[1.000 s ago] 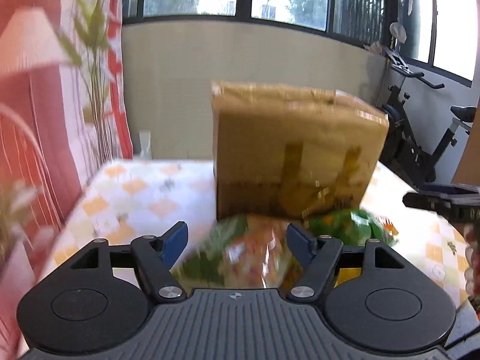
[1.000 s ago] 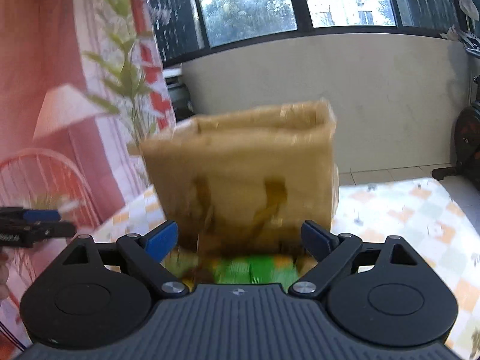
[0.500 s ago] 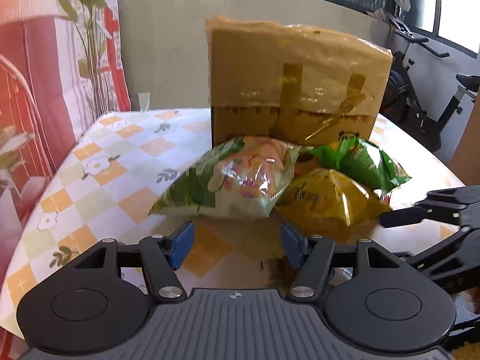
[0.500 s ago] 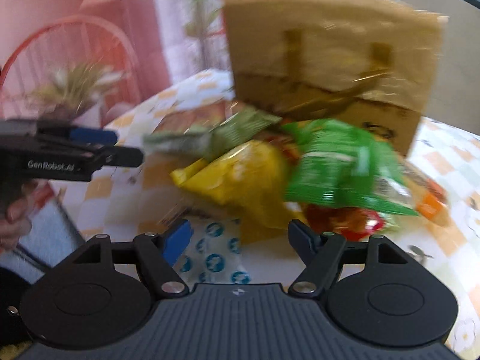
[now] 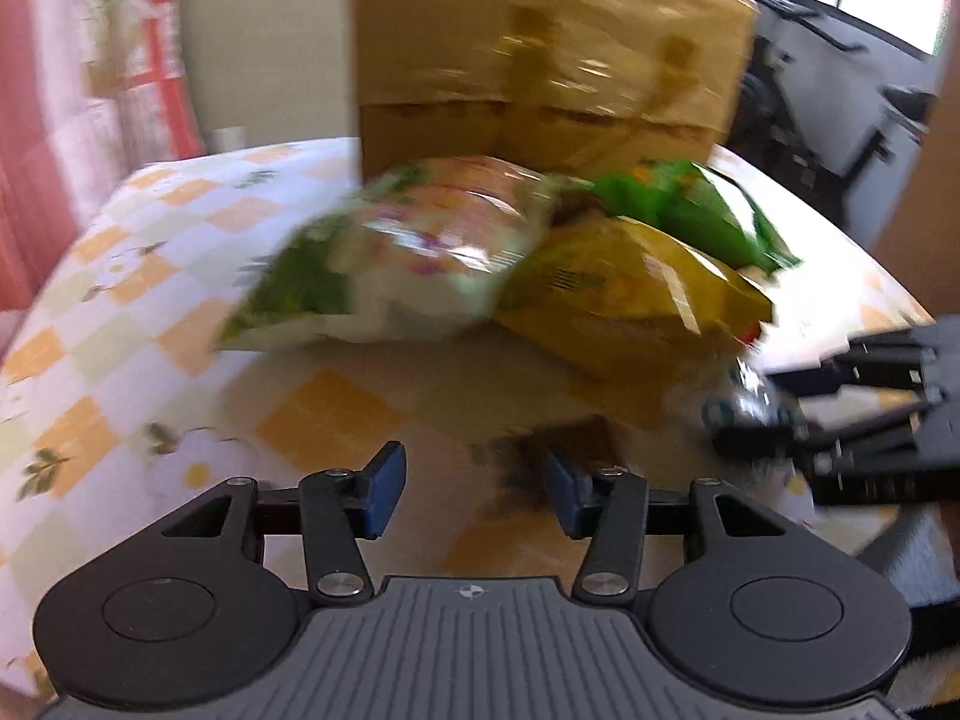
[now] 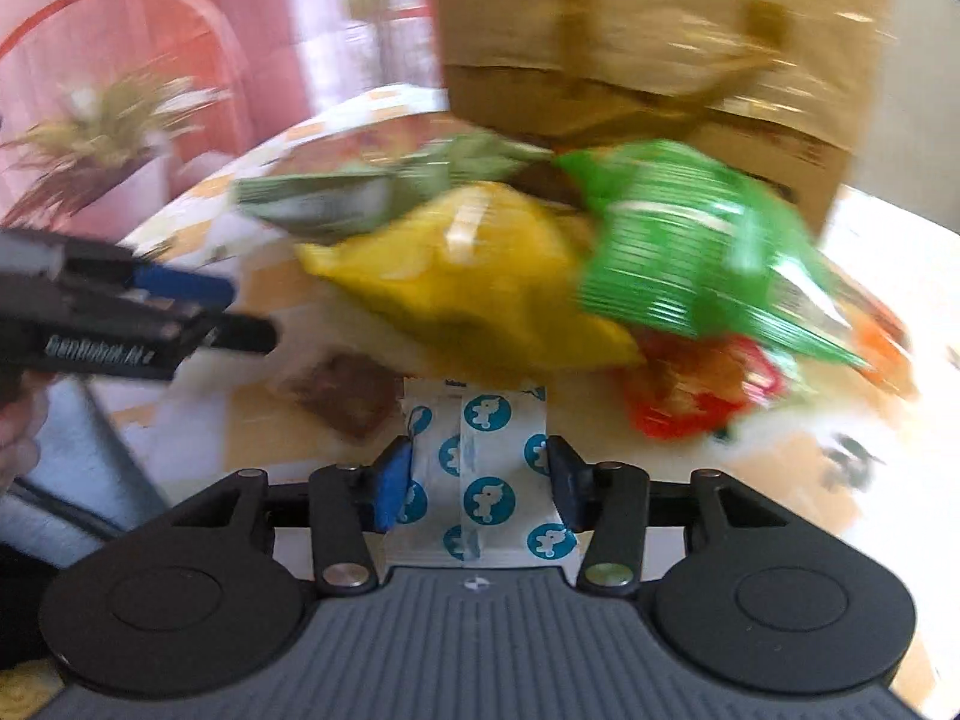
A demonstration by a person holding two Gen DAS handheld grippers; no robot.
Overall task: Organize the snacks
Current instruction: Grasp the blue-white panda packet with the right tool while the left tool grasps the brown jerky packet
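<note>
A taped cardboard box (image 5: 540, 60) (image 6: 648, 42) stands at the back of the checked table (image 5: 120, 330). In front of it lies a pile of snacks: a green-and-white bag (image 5: 390, 258), a yellow bag (image 5: 630, 294) (image 6: 480, 288), a green bag (image 6: 690, 252) and a red packet (image 6: 702, 390). My right gripper (image 6: 477, 483) is closing around a white packet with blue circles (image 6: 486, 462), which lies between its pads. My left gripper (image 5: 474, 495) is closing with nothing between its pads. A small brown packet (image 5: 570, 441) (image 6: 348, 396) lies just ahead of its right finger.
The table's near edge runs close under both grippers. The left gripper (image 6: 246, 312) shows at the left of the right wrist view, with a hand (image 6: 18, 420) behind it. A potted plant (image 6: 102, 126) stands beyond the table at left; an exercise bike (image 5: 840, 120) at right.
Both grippers have dropped toward the table and tipped downward. Both pairs of jaws have narrowed. The white packet has come between the right gripper's fingers.
</note>
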